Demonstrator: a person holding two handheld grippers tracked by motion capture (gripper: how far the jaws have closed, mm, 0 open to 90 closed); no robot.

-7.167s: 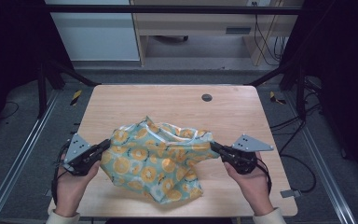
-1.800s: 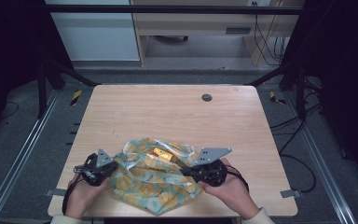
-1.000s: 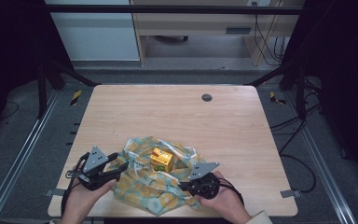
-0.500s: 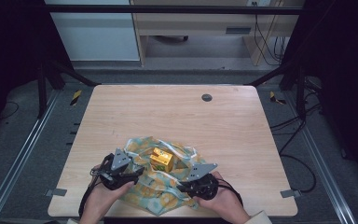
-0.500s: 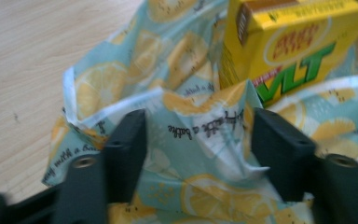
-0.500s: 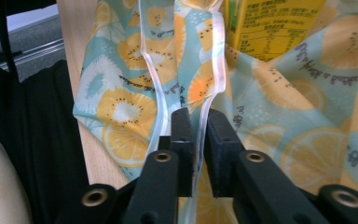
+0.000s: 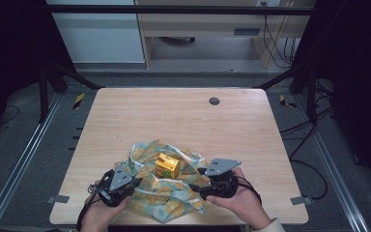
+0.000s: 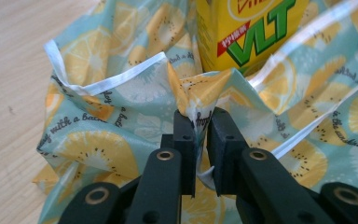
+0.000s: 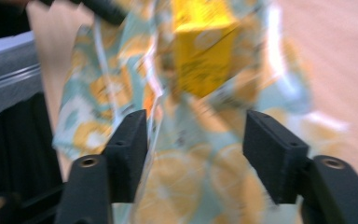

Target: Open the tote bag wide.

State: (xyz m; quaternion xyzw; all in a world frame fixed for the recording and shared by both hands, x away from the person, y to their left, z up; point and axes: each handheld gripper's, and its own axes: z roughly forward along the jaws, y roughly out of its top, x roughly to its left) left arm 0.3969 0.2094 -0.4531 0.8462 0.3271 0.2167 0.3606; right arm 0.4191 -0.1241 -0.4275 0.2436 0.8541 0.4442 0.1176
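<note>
Near front edge of wooden table (image 7: 183, 116): crumpled bag (image 7: 174, 193) of teal cloth printed with orange and kiwi slices, white binding along its edges, lying spread and rumpled between both hands. Standing upright amid the folds, a yellow drink carton (image 7: 167, 165), seen close in the left gripper view (image 8: 247, 32) with green "VLT" lettering, fabric bunched against its base. Left gripper (image 7: 134, 182) at the bag's left side, held low in the left hand (image 7: 101, 212); in its own view (image 8: 201, 122), jaws just closed and now pinched together on a raised fold of the cloth (image 8: 200, 93), a peak of fabric sticking up between the two pads, just in front of the carton. Right gripper (image 7: 195, 187) at the bag's right side, cradled in the right hand (image 7: 241, 203), grey three-cornered plate on top; in its own view (image 9: 193, 140), blurred, jaws just opened and standing well apart, bag cloth (image 9: 186, 186) lying between and below them, nothing pressed by either pad, carton (image 9: 203, 51) beyond. Small dark round grommet (image 7: 214, 101) far back on the tabletop, well apart from bag and hands.
</note>
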